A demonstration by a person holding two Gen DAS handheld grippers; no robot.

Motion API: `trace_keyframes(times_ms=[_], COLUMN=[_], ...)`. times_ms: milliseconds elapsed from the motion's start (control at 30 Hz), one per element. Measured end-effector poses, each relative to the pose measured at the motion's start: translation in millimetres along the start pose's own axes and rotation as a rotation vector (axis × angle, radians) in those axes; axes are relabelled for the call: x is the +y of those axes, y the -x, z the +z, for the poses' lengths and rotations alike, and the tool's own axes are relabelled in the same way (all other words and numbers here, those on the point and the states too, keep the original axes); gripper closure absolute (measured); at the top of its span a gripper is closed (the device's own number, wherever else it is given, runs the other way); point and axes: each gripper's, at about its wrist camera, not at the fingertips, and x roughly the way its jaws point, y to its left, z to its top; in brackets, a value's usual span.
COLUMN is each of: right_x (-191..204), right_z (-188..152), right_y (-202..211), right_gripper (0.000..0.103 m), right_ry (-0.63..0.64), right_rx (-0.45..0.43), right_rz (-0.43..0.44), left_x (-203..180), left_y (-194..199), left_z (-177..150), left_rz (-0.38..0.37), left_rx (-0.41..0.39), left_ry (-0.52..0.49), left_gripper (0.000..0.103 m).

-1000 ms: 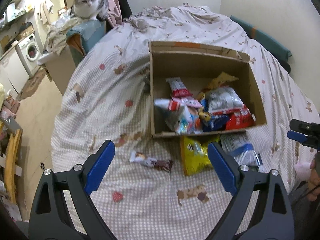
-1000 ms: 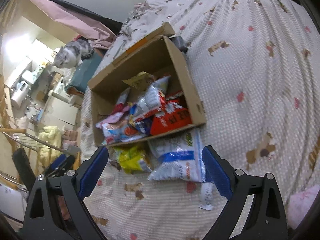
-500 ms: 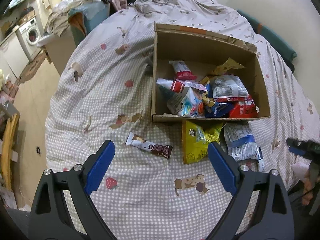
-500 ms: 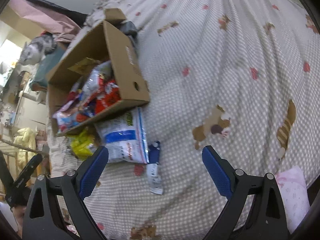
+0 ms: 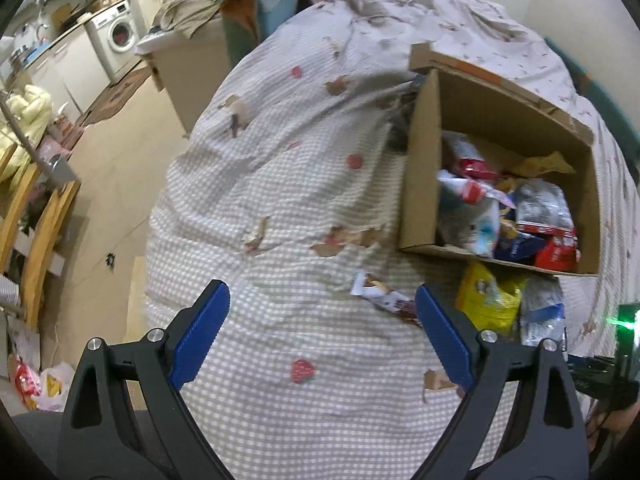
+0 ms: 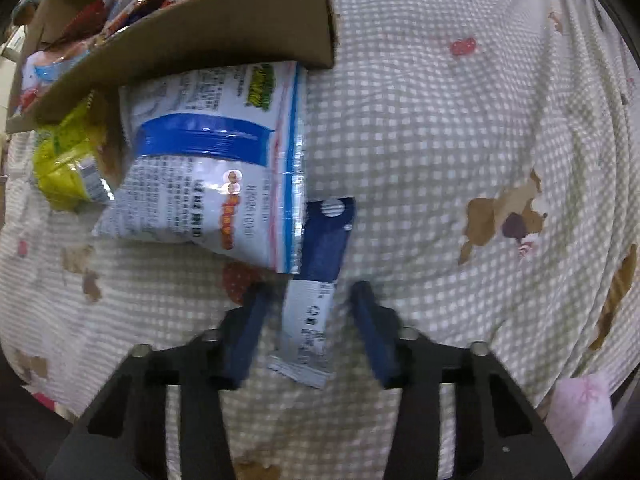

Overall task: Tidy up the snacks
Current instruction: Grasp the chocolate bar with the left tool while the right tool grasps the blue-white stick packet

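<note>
Closing on a slim blue-and-white sachet [image 6: 316, 296], the right gripper [image 6: 308, 328] points down at the checked bedspread [image 6: 460, 160]; its blue pads sit either side of the sachet w/ a visible gap on both sides, so nothing is pinched yet and the picture is blurred there. Sachet lies flat on the bed, its blue end tucked just under the corner of a big white bag w/ a blue band [image 6: 208, 172]. That bag's top edge touches the near wall of the cardboard box [image 6: 224, 28], and a yellow bag [image 6: 68, 160] lies just left of it, also against the box. Box is open-topped and holds a heap of packets: red, white, blue, silver ones, mixed. Left gripper [image 5: 320, 332] hovers over the bed w/ jaws spread wide, nothing between them. In the left wrist view a brown-and-white bar wrapper [image 5: 384, 296] lies on the bedspread near the box's front left corner, just beside the right-hand blue pad in the picture; whether pad and wrapper touch, can't tell. Same view shows the yellow bag [image 5: 486, 300] and white bag [image 5: 542, 312] side by side in front of the box [image 5: 420, 184]. Beyond the bed: floor, a washing machine [image 5: 118, 36], clothes piled on a cabinet.
</note>
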Motion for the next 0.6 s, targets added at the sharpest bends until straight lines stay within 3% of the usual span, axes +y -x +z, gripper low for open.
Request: trace_keyframes(times_ms=[33,167,333,500,600], right_x=[-6.3,-32.1,-50.0,-59.0,-63.6], right_z=[-1.6,-11.3,-20.5,-25.3,-31.1], right_y=[3.4,24.3,65.5,74.6,75.5], right_gripper=[0.085,0.085,0.085,0.085,0.085], right_ry=[-0.019,-0.103,-0.184,-0.210,-0.223], right_rx=[-0.006,-0.063,-0.226,-0.260,-0.261], right_rz=[0.006,0.022,0.128,0.181,0.189], left_x=[3.8,3.9,-29.3,-38.8,-40.3], left_y=[-4.2,-28.2,-58.4,-98.2,-122.2], left_z=[-0.4,-7.6,-13.3,-13.4,-21.3], left_rz=[-0.018,-0.117,-0.164,-0.144,-0.079], left_rx=[0.020,0.131,0.180,0.220,0.284], left_ry=[0.025,0.128,0.144,0.238,0.209], left_gripper=[0.011,0.012,0.035,0.040,0.042])
